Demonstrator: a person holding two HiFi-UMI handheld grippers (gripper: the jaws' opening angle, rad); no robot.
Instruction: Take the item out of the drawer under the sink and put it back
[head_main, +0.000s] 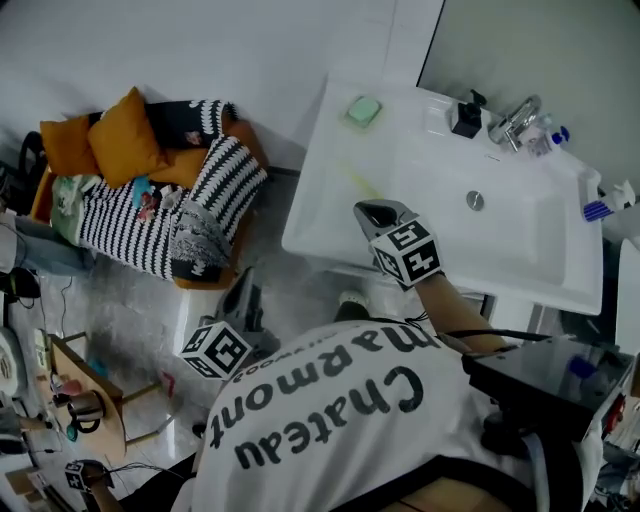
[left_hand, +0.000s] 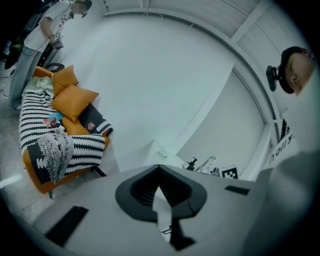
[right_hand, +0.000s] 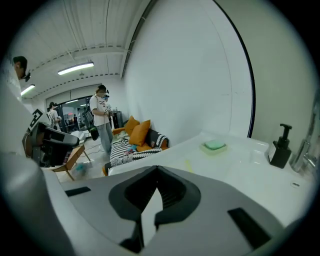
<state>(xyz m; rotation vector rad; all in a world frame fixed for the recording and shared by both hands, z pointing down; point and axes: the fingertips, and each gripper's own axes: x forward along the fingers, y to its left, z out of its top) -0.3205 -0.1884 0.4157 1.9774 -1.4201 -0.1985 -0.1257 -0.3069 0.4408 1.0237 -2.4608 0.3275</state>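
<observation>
The white sink fills the right of the head view. The drawer under it and any item from it are hidden below the basin and behind the person's white shirt. My right gripper is held up over the sink's front edge; its jaws are shut with nothing between them. My left gripper hangs lower, left of the sink above the floor, pointing towards the wall. Its jaws also meet at the tips and hold nothing.
On the sink lie a green soap, a black pump bottle, a chrome tap and a blue toothbrush. An orange sofa with striped cushions stands left. A wooden side table is near-left. A person stands far back.
</observation>
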